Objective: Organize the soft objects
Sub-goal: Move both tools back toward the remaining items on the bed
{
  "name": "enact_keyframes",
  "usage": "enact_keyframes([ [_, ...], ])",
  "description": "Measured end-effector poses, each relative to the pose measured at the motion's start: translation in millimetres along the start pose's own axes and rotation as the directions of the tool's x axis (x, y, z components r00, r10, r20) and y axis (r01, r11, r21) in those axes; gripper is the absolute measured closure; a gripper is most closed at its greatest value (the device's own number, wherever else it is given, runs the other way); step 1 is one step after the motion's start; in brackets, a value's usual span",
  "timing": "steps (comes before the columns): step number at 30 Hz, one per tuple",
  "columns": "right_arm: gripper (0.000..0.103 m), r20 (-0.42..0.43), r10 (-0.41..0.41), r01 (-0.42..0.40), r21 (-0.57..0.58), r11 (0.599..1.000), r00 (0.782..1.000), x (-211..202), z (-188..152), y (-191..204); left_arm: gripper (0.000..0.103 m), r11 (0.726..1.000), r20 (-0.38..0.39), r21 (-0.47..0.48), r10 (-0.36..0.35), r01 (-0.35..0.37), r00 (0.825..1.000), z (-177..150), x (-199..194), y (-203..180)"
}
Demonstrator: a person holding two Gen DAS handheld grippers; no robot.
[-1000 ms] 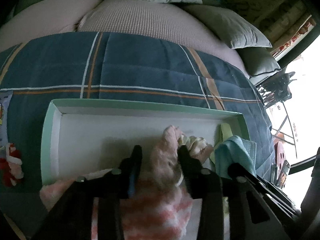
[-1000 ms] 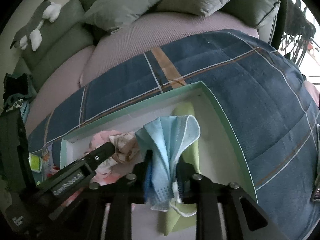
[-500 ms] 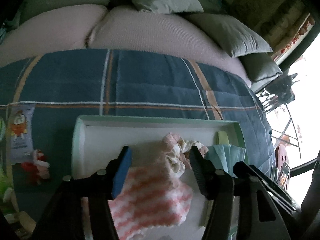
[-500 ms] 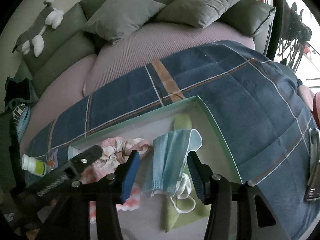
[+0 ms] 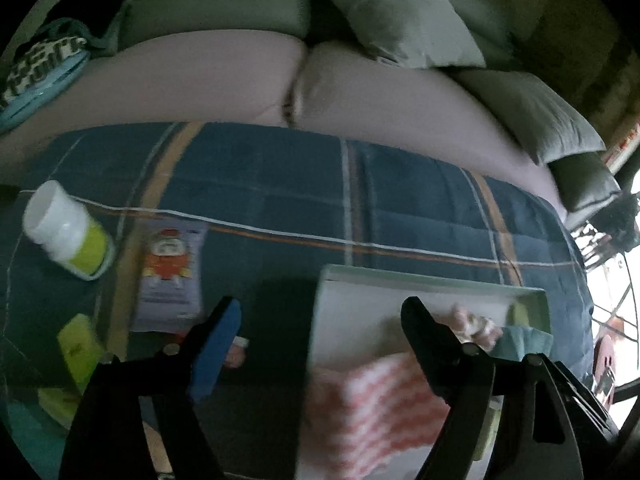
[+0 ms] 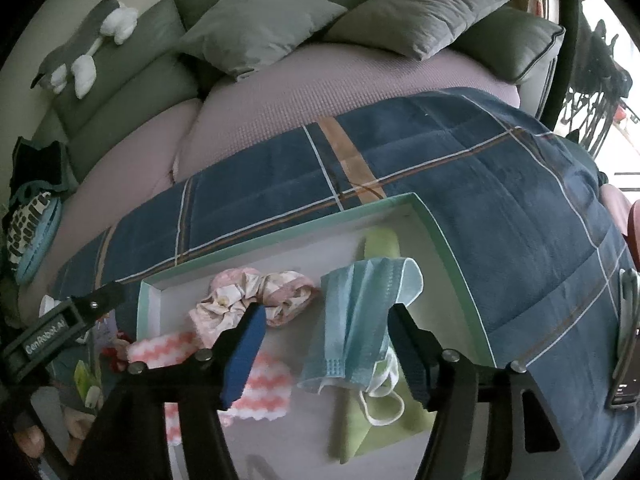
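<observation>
I see a quilted cloth blanket (image 6: 500, 184) under a matt, smooth cardboard-looking tray (image 6: 452, 248). Inside lie a pleated non-woven face mask (image 6: 360, 320), a crinkled fabric scrunchie (image 6: 256, 292) and a fluffy pink-and-white cloth (image 6: 260, 392). My gripper fingers (image 6: 416, 356) look like matt black plastic, and the bottle (image 5: 68, 232) is glossy plastic.

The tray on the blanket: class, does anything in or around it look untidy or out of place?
Yes. In the tray the blue face mask lies crumpled across the green cloth, its ear loops trailing. The scrunchie overlaps the pink-and-white cloth. Outside it, a white bottle lies tipped over on the blanket.
</observation>
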State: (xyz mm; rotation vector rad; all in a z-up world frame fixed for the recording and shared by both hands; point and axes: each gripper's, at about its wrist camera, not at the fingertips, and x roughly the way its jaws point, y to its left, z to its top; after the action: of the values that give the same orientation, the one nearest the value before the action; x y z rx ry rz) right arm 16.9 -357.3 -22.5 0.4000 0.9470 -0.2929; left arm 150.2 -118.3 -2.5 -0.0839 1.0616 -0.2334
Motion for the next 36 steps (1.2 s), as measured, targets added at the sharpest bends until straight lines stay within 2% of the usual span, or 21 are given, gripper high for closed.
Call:
enact_keyframes([
  [2,0.032,-0.002,-0.009,0.009,-0.013,1.0,1.0,-1.0,-0.5,3.0,0.017,1.0,0.004,-0.022,0.015,-0.015,1.0,2.1,-1.5,11.5],
  [6,0.022,0.002,-0.027,0.027,-0.045,0.999,1.0,-2.2,-1.4,9.1,0.015,0.998,0.01,-0.054,0.045,-0.045,0.999,1.6,-3.1,25.7],
  [9,0.02,0.004,-0.036,0.036,-0.073,0.997,0.999,-3.2,-1.9,14.2,0.011,0.997,0.016,-0.052,0.06,-0.059,0.998,0.8,-3.7,29.8],
  [13,0.011,0.01,-0.037,0.038,-0.09,0.995,0.999,-4.8,-2.7,18.6,0.009,0.995,0.053,-0.028,0.095,-0.094,0.994,1.5,-10.6,33.2],
  [17,0.01,0.005,-0.037,0.037,-0.104,0.994,0.999,-4.4,-2.8,22.7,0.001,0.991,0.086,-0.044,0.13,-0.127,0.988,0.9,-19.8,45.1],
  [23,0.004,0.007,-0.021,0.021,-0.122,0.992,1.0,-6.7,-4.5,30.6,0.0,0.983,0.114,-0.069,0.179,-0.172,0.977,-3.4,-30.6,62.3],
  [27,0.001,0.012,-0.015,0.017,-0.134,0.991,1.0,-8.5,-5.8,35.4,0.0,0.98,0.146,-0.09,0.187,-0.175,0.971,-6.6,-40.5,71.7],
  [32,0.0,0.025,0.005,-0.002,-0.134,0.991,1.0,-13.4,-6.6,41.1,0.0,0.983,0.218,-0.145,0.141,-0.111,0.966,-10.2,-60.5,87.1],
  [36,0.0,0.029,0.05,-0.045,-0.131,0.99,0.998,-16.7,-7.0,48.7,0.0,0.979,0.244,-0.161,0.163,-0.126,0.956,-11.7,-73.0,97.2],
])
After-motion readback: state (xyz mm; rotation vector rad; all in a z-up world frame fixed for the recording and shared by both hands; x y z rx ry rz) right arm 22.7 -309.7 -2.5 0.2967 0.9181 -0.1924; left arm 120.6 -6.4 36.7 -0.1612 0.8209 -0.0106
